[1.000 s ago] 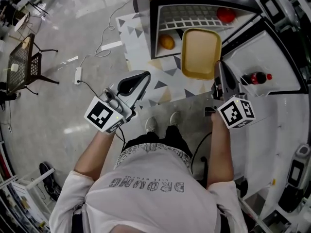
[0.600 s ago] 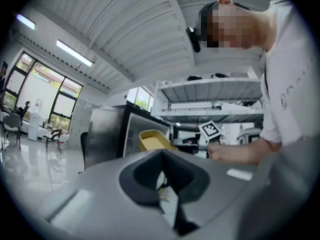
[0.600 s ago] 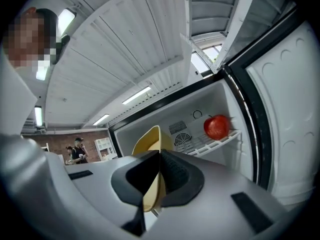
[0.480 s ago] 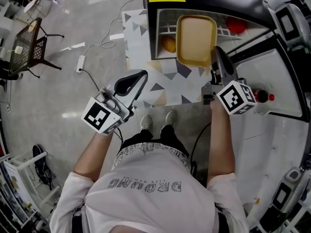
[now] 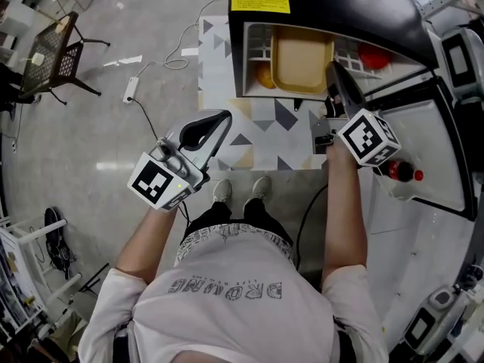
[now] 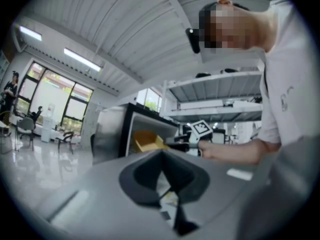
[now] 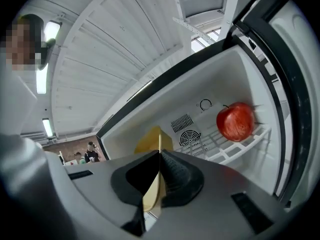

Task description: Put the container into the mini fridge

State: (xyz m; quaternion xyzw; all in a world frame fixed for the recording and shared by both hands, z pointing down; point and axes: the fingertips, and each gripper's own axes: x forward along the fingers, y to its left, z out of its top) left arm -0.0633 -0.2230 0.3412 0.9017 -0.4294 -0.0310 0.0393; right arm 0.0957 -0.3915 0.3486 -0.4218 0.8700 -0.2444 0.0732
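Top centre, container [image 5: 302, 63]: yellow tray thing, seen mostly inside the mini fridge [image 5: 325, 6]
right gripper [image 5: 335, 78]: jaws are clamped on the container's right rim
left gripper [image 5: 221, 121]: jaws are pressed together on nothing, held mid-frame, well apart from the fridge
apple [image 5: 374, 55]: red, parked on the shelf, right of the container

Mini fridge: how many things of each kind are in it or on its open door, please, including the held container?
Fruit: 2 (red apple, orange fruit)
Container: 1 (yellow container, gripped in the right claw)
Bottle: 1 (red-capped bottle, on the door)
Total: 4
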